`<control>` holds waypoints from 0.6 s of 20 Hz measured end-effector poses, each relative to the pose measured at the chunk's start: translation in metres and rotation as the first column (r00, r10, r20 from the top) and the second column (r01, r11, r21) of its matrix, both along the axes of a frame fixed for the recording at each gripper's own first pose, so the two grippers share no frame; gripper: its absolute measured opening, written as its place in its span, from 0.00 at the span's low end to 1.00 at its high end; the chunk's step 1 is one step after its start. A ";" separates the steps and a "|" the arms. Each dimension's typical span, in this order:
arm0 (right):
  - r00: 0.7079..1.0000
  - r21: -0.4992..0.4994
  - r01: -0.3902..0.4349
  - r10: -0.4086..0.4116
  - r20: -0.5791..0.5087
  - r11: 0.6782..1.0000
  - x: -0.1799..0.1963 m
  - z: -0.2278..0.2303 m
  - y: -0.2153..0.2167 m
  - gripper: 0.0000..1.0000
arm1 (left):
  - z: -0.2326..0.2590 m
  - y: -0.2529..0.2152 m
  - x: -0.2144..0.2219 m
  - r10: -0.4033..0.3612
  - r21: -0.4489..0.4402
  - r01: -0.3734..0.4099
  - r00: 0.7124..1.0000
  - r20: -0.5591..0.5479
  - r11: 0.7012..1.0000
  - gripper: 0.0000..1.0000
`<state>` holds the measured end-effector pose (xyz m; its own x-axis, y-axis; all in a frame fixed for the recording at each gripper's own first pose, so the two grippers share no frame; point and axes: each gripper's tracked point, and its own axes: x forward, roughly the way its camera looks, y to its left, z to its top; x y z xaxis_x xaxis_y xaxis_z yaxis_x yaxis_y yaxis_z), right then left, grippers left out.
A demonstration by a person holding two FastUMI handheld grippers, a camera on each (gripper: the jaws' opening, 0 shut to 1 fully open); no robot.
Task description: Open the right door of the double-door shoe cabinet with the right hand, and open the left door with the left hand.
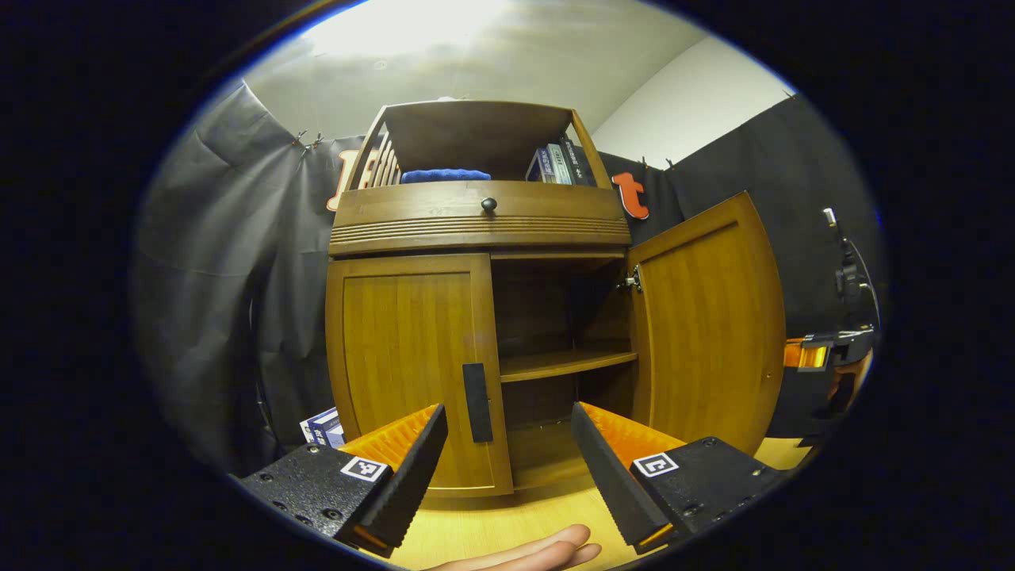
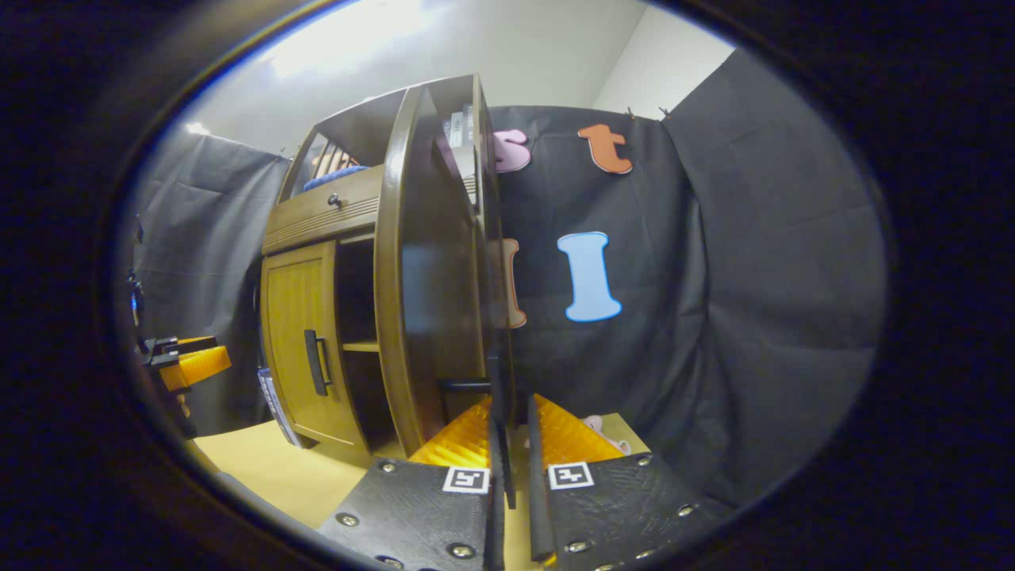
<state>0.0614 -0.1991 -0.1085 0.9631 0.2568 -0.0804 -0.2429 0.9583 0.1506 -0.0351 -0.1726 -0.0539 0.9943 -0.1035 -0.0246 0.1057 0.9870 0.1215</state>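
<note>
I hold the left gripper [image 1: 507, 452] gaping and empty, level with the left door [image 1: 412, 369] handle [image 1: 476, 402] to take it. Right of that handle, my right gripper [image 2: 507, 432] pinches the opened right door's [image 1: 706, 325] handle [image 2: 498, 396].

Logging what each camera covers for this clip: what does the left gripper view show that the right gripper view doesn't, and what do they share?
The left gripper view alone gives the cabinet head-on: the shut left door with its black handle between the open left gripper fingers, the inner shelf and the right door swung wide. The right gripper view alone gives the right gripper closed on the right door's black handle, with that door seen edge-on. Both share the drawer knob, the blue cloth on top and the wooden floor.
</note>
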 end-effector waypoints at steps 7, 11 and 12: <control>1.000 -0.001 -0.012 0.012 -0.010 1.000 0.004 -0.001 -0.003 0.19 | -0.017 0.007 0.027 0.044 -0.017 -0.046 0.996 -0.075 0.999 0.99; 1.000 -0.048 0.018 -0.019 -0.016 0.999 0.003 0.001 -0.014 0.26 | -0.017 0.016 0.038 0.065 -0.031 -0.067 0.995 -0.073 0.997 0.99; 1.000 -0.058 0.023 -0.024 -0.019 0.998 0.004 -0.002 -0.014 0.36 | -0.016 0.020 0.041 0.075 -0.035 -0.077 0.995 -0.073 0.996 0.99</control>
<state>0.0656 -0.2128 -0.1108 0.9669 0.2287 -0.1129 -0.2180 0.9708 0.0998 0.0055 -0.1530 -0.0700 0.9952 -0.0297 -0.0936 0.0372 0.9962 0.0792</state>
